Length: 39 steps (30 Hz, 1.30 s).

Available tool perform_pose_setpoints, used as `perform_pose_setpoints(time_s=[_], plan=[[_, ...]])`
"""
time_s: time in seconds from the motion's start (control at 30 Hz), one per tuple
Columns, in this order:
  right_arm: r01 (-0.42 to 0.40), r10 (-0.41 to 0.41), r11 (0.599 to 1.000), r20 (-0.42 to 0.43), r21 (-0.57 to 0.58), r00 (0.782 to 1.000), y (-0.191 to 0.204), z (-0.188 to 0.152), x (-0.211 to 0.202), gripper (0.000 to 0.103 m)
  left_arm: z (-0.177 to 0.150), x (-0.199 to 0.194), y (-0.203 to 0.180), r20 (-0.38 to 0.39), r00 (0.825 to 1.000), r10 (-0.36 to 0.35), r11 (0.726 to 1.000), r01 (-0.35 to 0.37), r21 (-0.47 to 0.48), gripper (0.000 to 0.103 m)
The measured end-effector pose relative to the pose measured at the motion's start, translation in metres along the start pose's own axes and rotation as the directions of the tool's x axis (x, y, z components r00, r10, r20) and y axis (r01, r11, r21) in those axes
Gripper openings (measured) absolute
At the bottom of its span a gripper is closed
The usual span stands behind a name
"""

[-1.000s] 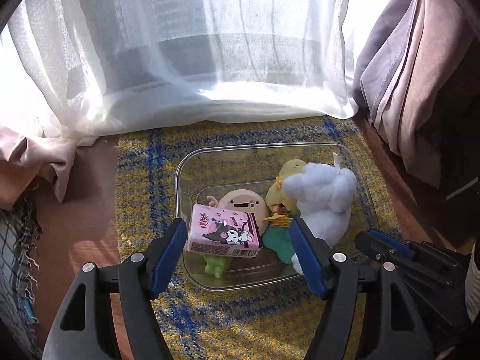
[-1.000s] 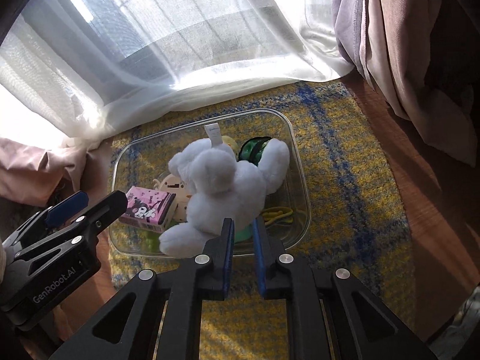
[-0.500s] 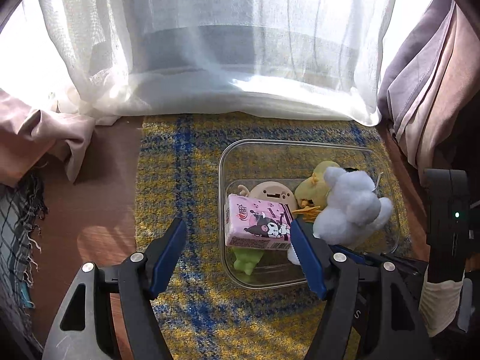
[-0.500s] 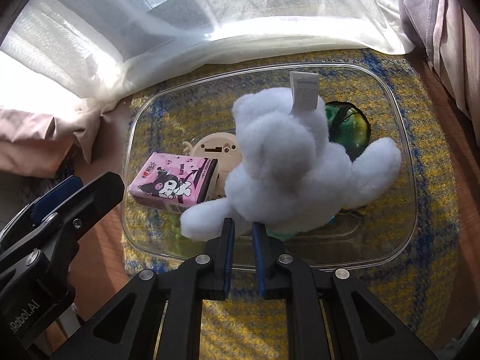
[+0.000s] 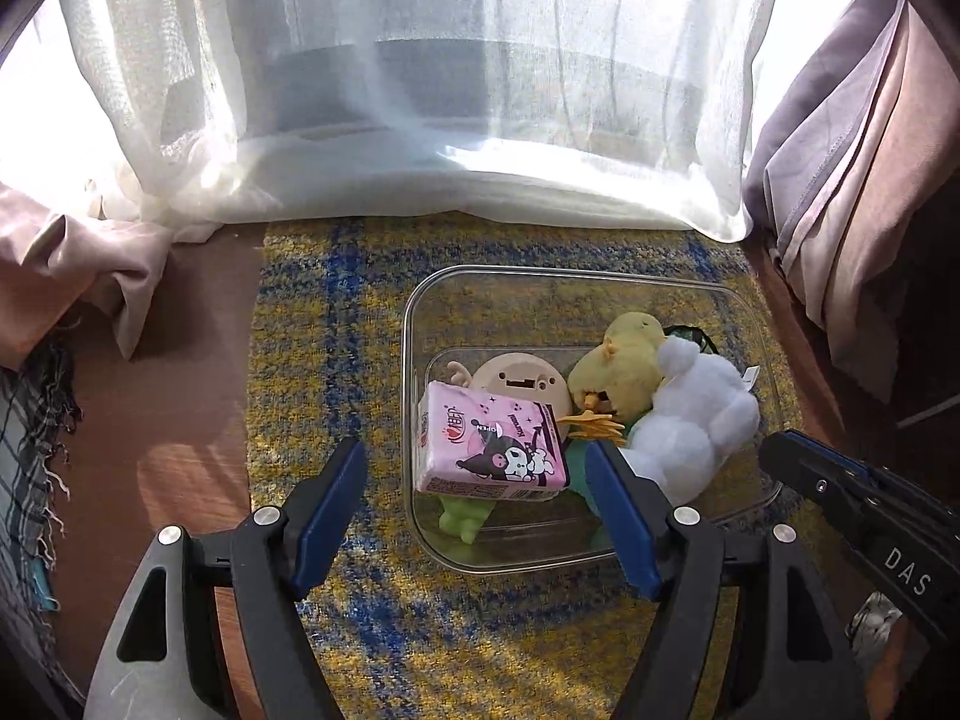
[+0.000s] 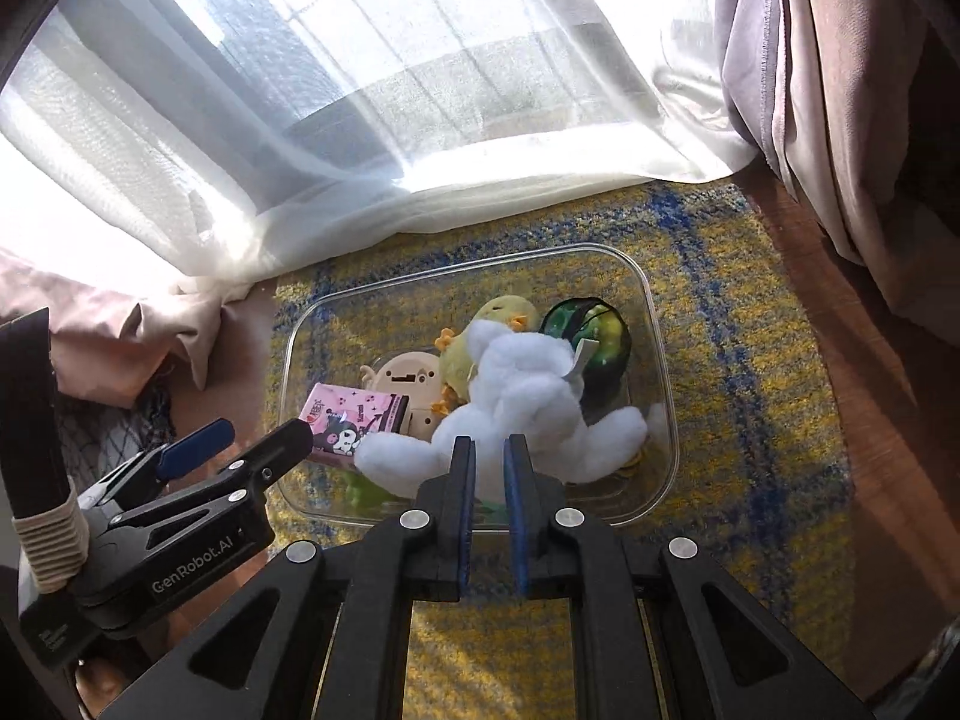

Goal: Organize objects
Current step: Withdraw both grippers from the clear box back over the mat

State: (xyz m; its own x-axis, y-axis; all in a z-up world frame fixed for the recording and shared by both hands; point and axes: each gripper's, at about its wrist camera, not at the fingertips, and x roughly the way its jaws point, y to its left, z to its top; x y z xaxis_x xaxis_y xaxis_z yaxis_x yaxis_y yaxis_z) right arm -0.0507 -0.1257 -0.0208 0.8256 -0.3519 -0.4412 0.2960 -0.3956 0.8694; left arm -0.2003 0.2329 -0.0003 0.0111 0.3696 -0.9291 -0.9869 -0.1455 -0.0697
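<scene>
A clear plastic bin (image 5: 576, 275) (image 6: 654, 324) sits on a yellow and blue rug. In it lie a pink tissue pack (image 5: 492, 450) (image 6: 354, 414), a white plush (image 5: 696, 414) (image 6: 528, 396), a yellow duck plush (image 5: 618, 360) (image 6: 474, 348), a beige round toy (image 5: 516, 378) (image 6: 402, 372), a light green figure (image 5: 462, 519) and a dark green pouch (image 6: 594, 336). My left gripper (image 5: 477, 462) is open and empty above the bin's near edge, also seen from the right wrist (image 6: 252, 438). My right gripper (image 6: 489, 456) has its jaws nearly together with nothing between them, just short of the white plush.
A sheer white curtain (image 5: 468, 90) hangs behind the rug (image 5: 324, 324). Mauve drapes (image 5: 840, 180) hang at the right and bunch at the left (image 5: 72, 264). Brown wood floor (image 5: 150, 420) flanks the rug. A plaid fringed cloth (image 5: 30, 420) lies at the far left.
My right gripper has pulled back and up from the white plush, which now lies in the bin. My left gripper has drifted slightly left, still open.
</scene>
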Motion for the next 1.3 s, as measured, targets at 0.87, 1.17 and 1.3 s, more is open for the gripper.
perform_pose_setpoints(time_s=[0.87, 1.17, 1.3], plan=[[-0.003, -0.002, 1.0, -0.181, -0.03, 0.983, 0.016, 0.004, 0.063, 0.007, -0.003, 0.008, 0.006, -0.046, 0.999, 0.012, 0.999, -0.013, -0.029, 0.076], [0.098, -0.11, 0.99, -0.126, -0.097, 0.986, 0.027, -0.014, 0.026, 0.013, -0.025, -0.02, 0.001, 0.006, 0.996, 0.088, 0.996, -0.087, -0.024, 0.085], [0.169, -0.178, 0.979, -0.071, -0.112, 0.981, 0.021, -0.024, 0.002, 0.056, -0.041, -0.032, 0.002, 0.029, 0.991, 0.131, 0.99, -0.129, -0.055, 0.092]])
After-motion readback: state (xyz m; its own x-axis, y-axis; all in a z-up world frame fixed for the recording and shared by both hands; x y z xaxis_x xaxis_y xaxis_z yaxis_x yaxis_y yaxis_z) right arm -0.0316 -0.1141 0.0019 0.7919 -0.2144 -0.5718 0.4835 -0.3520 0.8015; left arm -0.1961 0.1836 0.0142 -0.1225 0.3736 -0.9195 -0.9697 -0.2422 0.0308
